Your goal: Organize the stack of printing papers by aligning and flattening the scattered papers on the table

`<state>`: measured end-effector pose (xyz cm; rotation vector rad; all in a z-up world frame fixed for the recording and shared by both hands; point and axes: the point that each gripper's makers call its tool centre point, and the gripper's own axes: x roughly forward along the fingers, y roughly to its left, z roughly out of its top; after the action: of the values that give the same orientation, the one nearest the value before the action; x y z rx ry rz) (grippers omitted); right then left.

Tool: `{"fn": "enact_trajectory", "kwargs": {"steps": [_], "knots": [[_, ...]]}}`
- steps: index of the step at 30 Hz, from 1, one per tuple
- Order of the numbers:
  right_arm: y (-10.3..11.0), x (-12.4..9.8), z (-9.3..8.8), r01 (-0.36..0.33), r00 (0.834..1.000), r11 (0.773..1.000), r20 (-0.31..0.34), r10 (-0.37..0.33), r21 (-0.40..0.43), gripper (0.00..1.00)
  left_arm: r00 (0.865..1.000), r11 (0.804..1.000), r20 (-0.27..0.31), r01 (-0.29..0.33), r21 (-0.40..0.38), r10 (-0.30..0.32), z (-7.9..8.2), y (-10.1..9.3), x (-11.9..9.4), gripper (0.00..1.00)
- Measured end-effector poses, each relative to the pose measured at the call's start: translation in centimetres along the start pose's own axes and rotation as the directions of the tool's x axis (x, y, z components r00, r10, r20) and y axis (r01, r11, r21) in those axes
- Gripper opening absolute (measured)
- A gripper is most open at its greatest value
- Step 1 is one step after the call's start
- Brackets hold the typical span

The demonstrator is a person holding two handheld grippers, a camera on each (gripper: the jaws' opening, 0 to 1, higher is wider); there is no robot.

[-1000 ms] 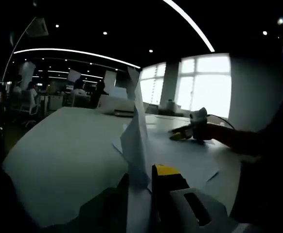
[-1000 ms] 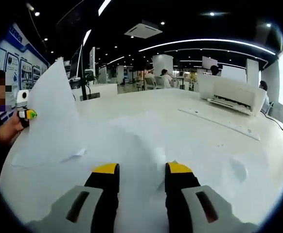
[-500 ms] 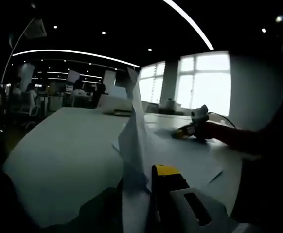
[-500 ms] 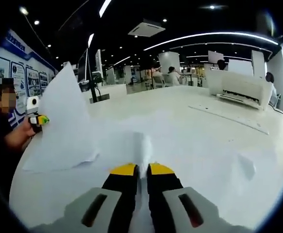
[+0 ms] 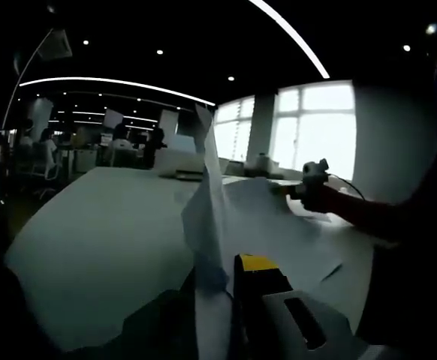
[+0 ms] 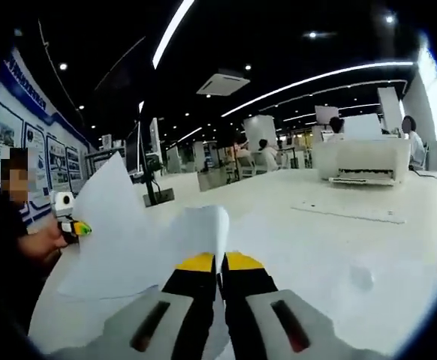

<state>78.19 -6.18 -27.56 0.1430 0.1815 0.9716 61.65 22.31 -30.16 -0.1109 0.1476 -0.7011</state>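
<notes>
Right gripper (image 6: 218,262): jaws together, clamped on a sheet (image 6: 196,229) that rises from between the yellow tips and curls above the desk (image 6: 339,240). Left of this sheet, a second sheet (image 6: 110,225) stands raised off the desk, its point upward. The left gripper (image 6: 74,227), seen in the right gripper view with a hand around it, sits at the second sheet's left edge. Beyond the sheets, a printer (image 6: 361,159) stands at the far right of the desk.

Left gripper (image 5: 222,266): jaws clamped on a sheet (image 5: 207,217) seen edge-on, standing upright from the jaws. To the right of this sheet, more paper (image 5: 278,225) lies partly lifted over the desk (image 5: 91,225). The right gripper (image 5: 308,184), held in a hand, is at the far edge of that paper, before the bright windows (image 5: 312,127).
</notes>
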Motion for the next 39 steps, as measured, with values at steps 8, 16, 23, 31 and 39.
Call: {"fn": "enact_trajectory", "kwargs": {"steps": [8, 16, 23, 31, 39], "knots": [[-0.5, -2.0, 3.0, 0.021, 0.990, 1.000, 0.137, -0.021, 0.003, 0.00, 1.000, 1.000, -0.002, 0.000, -0.002, 0.000, 0.0, 0.0, 0.0, 0.06], [4.4, -2.4, 6.2, 0.020, 0.978, 0.991, 0.209, 0.008, -0.129, 0.00, 1.000, 1.000, -0.006, 0.000, -0.007, 0.000, 0.0, -0.1, 0.0, 0.06], [7.8, -3.1, 9.3, 0.024, 0.967, 0.982, 0.254, 0.025, -0.188, 0.00, 1.000, 1.000, -0.006, -0.001, -0.009, 0.001, 0.0, -0.1, 0.1, 0.06], [3.8, -4.8, 13.2, 0.034, 0.942, 0.973, 0.331, 0.046, -0.230, 0.00, 1.000, 1.000, -0.001, 0.002, -0.009, -0.002, 0.0, -0.3, 0.0, 0.06], [4.8, -6.3, 15.2, 0.024, 0.922, 0.972, 0.380, 0.068, -0.232, 0.00, 1.000, 1.000, 0.005, 0.003, -0.007, -0.003, 0.1, -0.4, 0.0, 0.06]]}}
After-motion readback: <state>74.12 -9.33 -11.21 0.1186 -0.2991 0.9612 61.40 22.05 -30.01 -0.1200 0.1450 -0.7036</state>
